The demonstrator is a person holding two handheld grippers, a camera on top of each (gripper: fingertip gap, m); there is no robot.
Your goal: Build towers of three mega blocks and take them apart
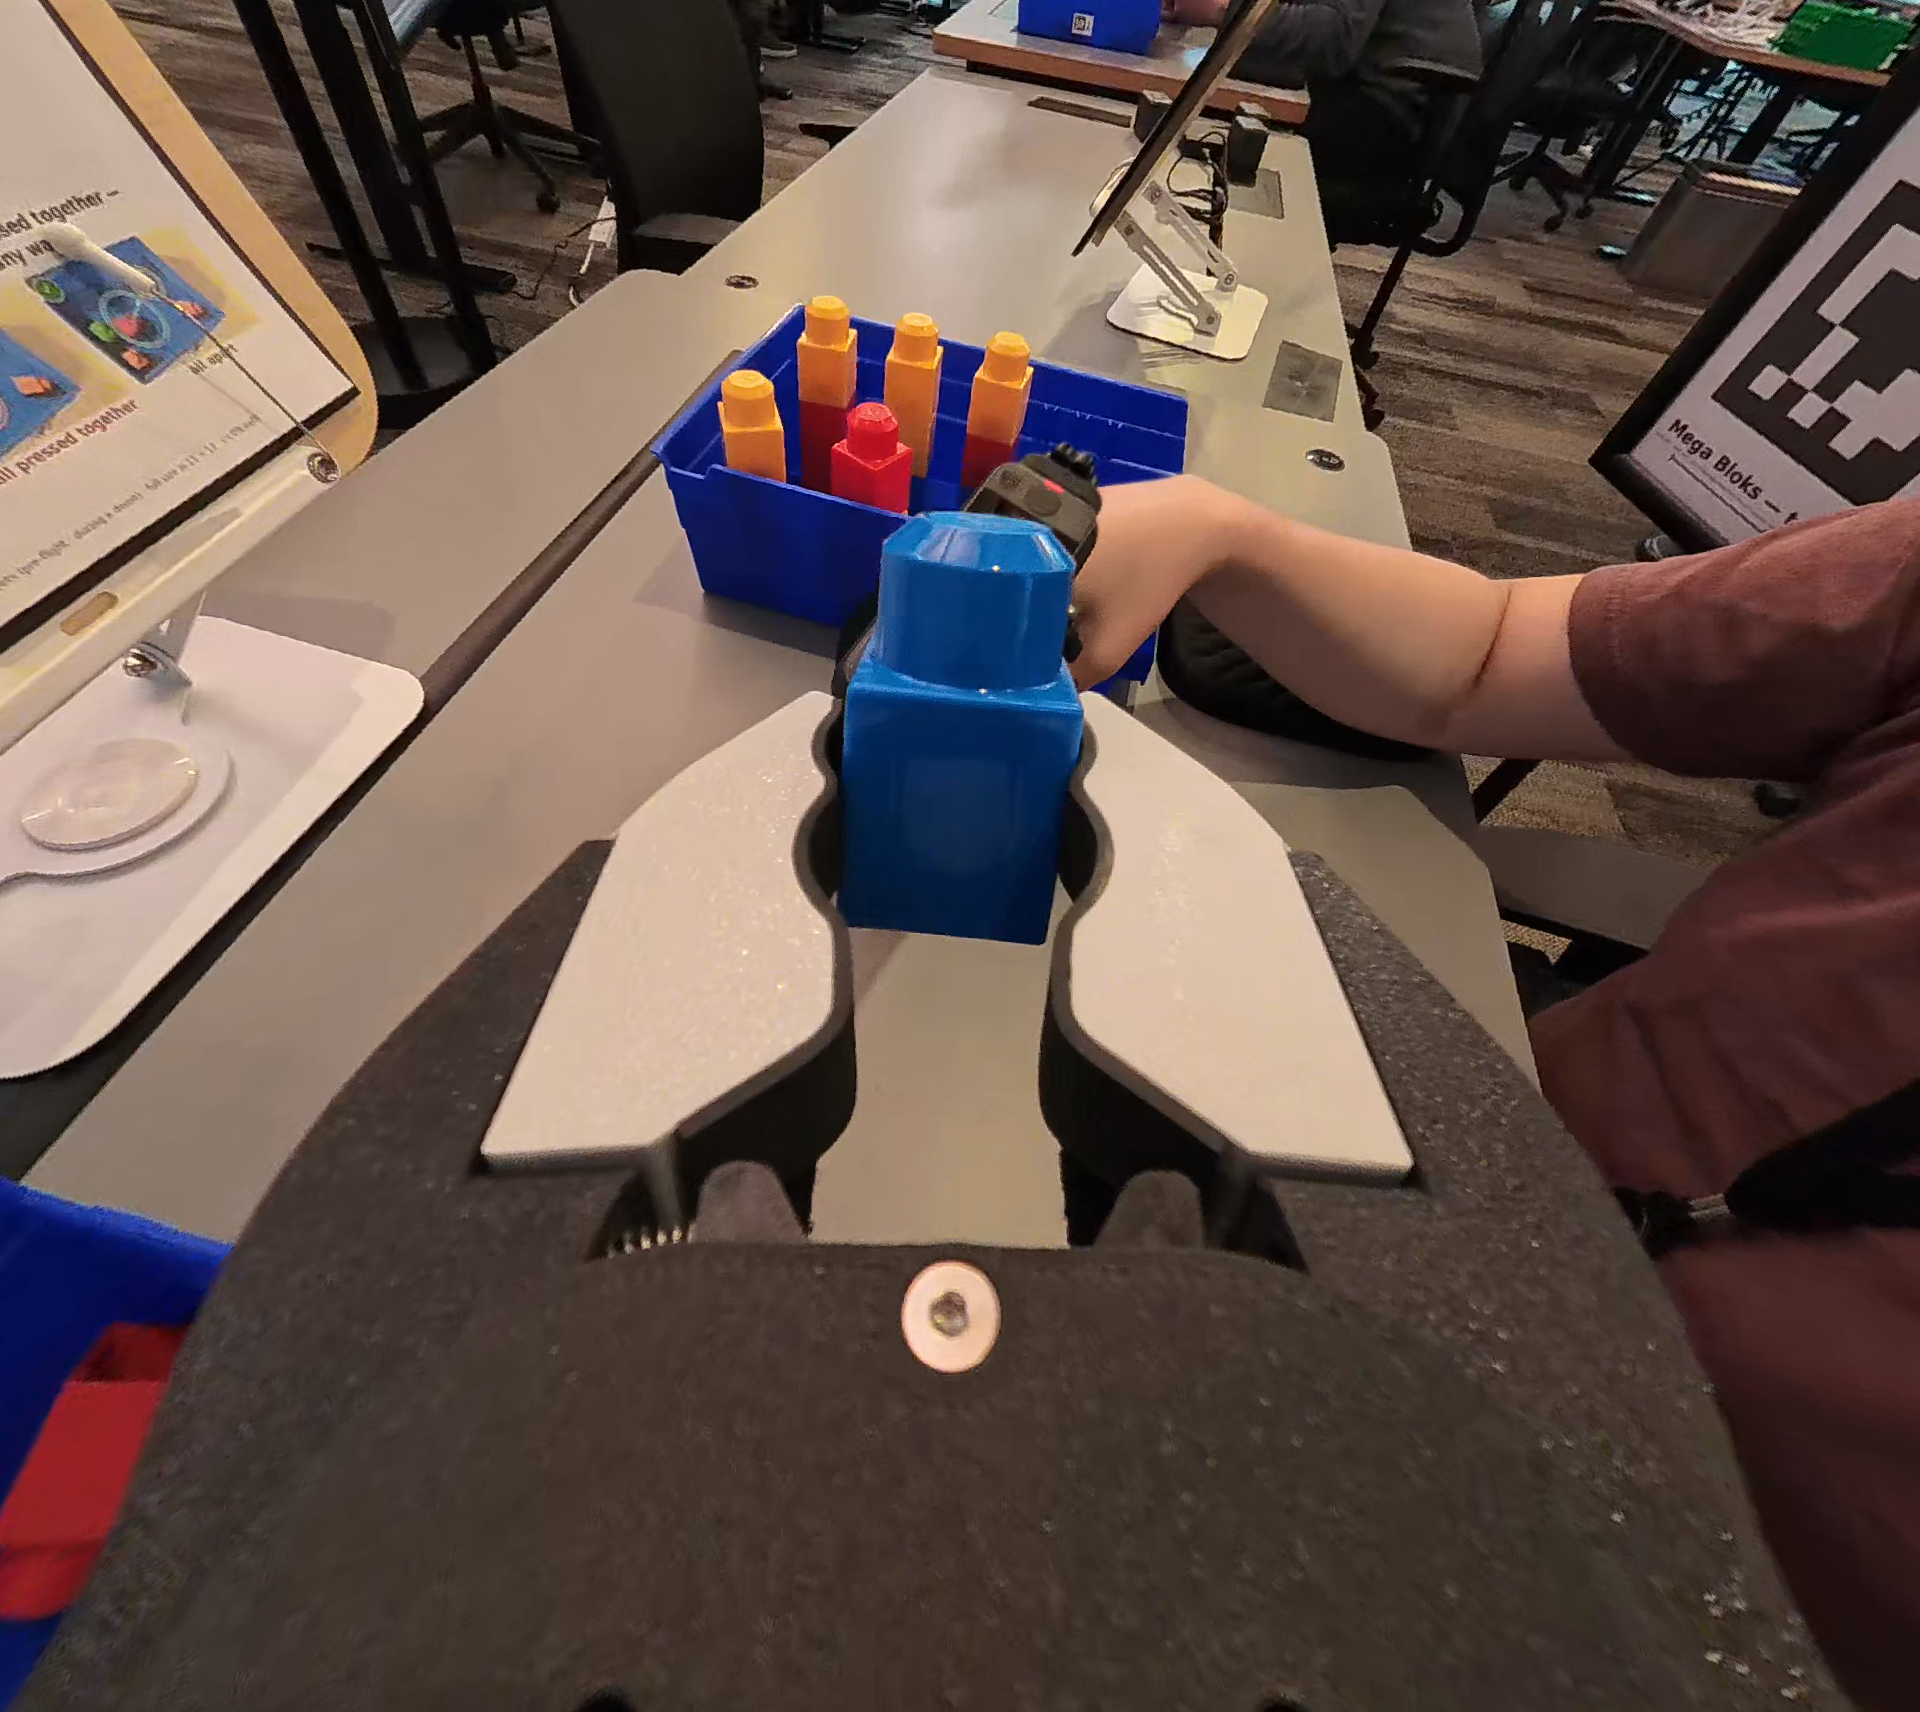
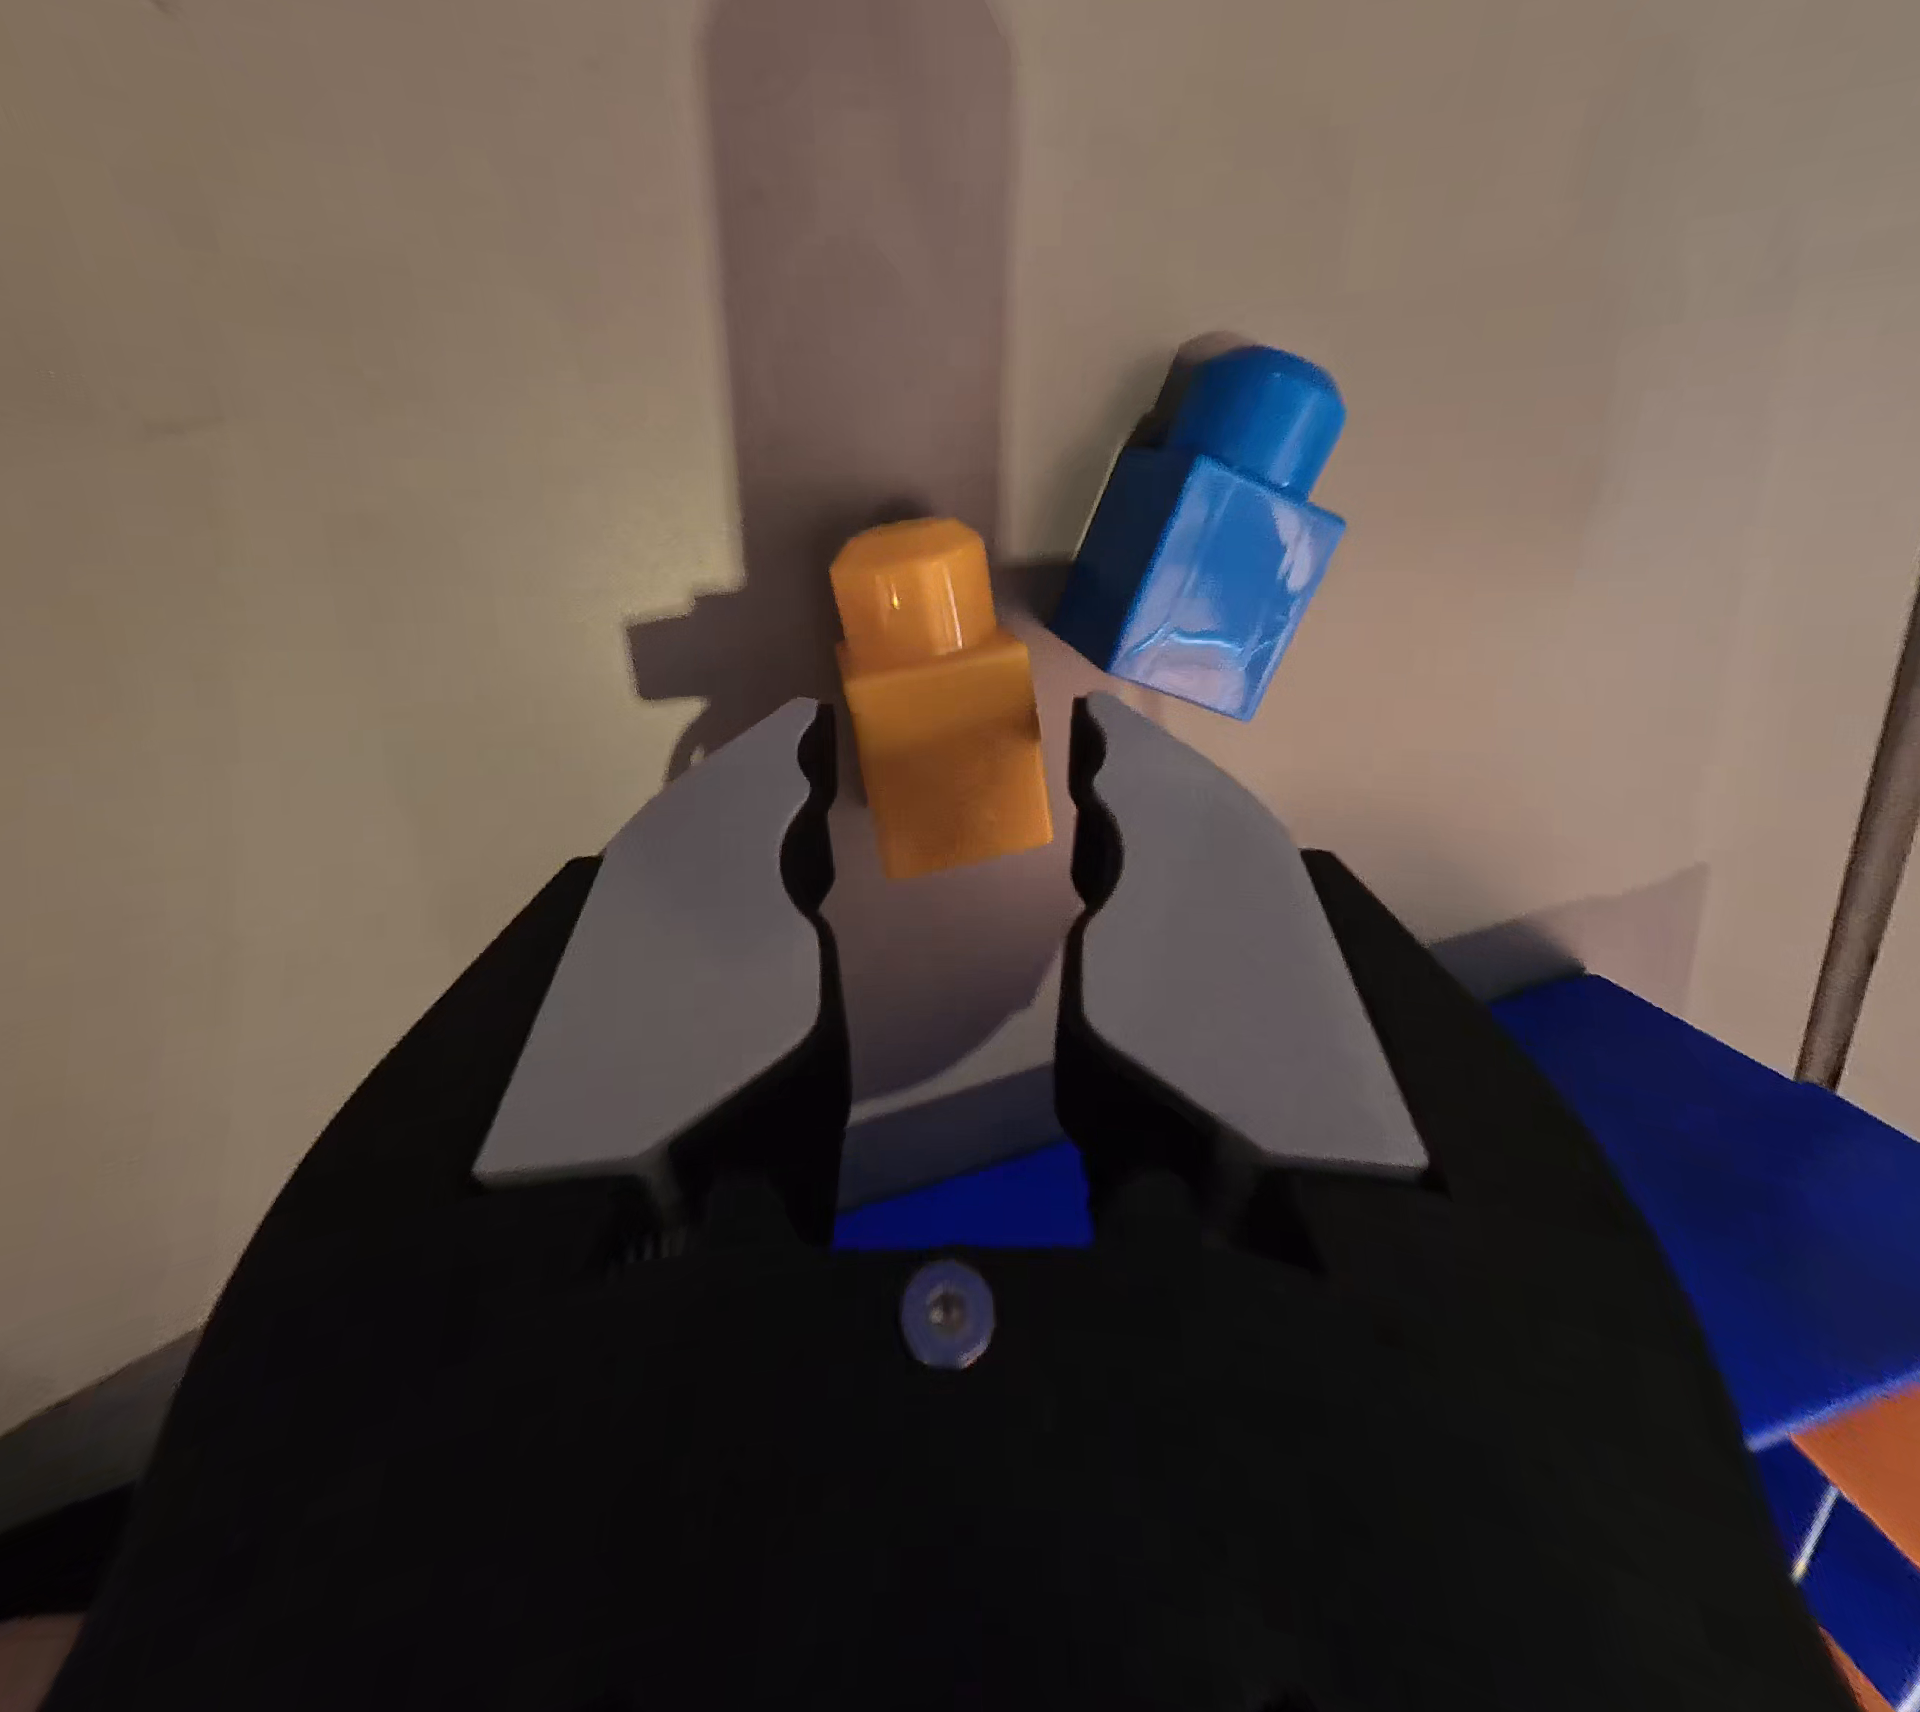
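With the left gripper [image 1: 951,821] clamping a blue plastic mega block [image 1: 951,789], the right gripper [image 2: 951,789] jaws straddle, unpressed, an orange plastic block [image 2: 951,758] on the counter [image 2: 416,312]; closing off-centre could knock it toward the blue block [image 2: 1205,561] at two o'clock.

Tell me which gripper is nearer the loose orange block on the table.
Right. The right gripper straddles the orange block, open with gaps both sides. The left gripper is shut on a blue block; its view doesn't show that orange block.

blue block [image 1: 951,821] upright, clamped in left claw [image 1: 951,815] | orange block [image 2: 951,727] lying on table; another blue block [image 2: 1205,550] beside
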